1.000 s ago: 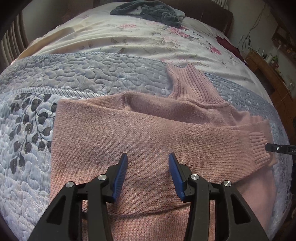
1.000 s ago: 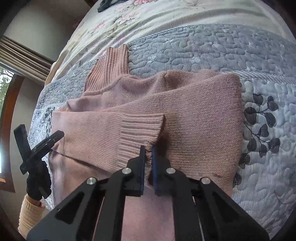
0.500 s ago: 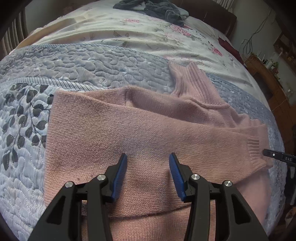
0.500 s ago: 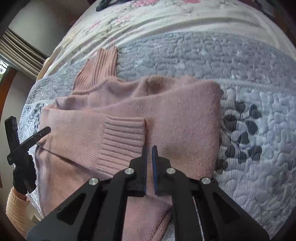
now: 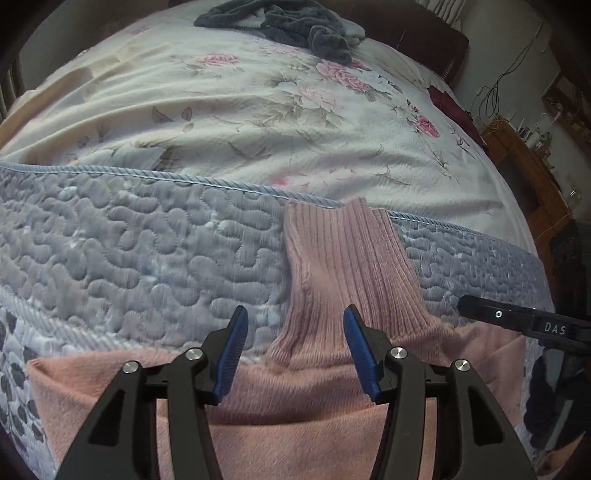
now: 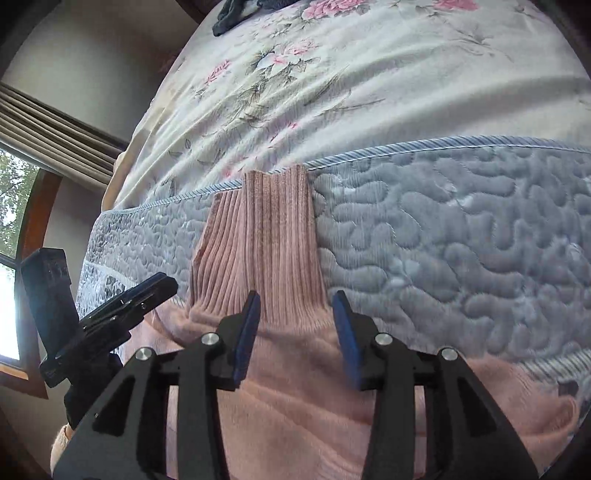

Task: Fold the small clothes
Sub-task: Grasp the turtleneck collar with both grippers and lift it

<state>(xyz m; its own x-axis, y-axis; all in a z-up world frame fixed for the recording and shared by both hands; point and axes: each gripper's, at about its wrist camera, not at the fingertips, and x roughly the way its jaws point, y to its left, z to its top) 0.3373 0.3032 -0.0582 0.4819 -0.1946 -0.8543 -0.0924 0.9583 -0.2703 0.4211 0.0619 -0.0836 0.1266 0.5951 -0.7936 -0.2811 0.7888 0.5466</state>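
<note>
A pink knit sweater (image 5: 303, 435) lies flat on the grey-blue quilted bedspread (image 5: 129, 258), its ribbed turtleneck collar (image 5: 343, 266) pointing away from me. My left gripper (image 5: 293, 350) hovers open over the sweater's shoulder line, at the collar's left base, holding nothing. In the right wrist view the same collar (image 6: 266, 251) stands straight ahead, and my right gripper (image 6: 295, 332) is open above its base, empty. The other gripper shows at the edge of each view: the right one (image 5: 517, 321) in the left view, the left one (image 6: 122, 310) in the right view.
A floral cream blanket (image 5: 258, 110) covers the bed beyond the quilt. Dark grey clothes (image 5: 288, 22) are heaped near the headboard. A dark red item (image 5: 448, 103) lies at the bed's right edge, beside a wooden cabinet (image 5: 524, 158). A window (image 6: 14, 206) is at the left.
Both grippers moved forward from the sweater's body up to the collar. The right gripper, shut beside the folded sleeve cuff before, is now open. The left stayed open.
</note>
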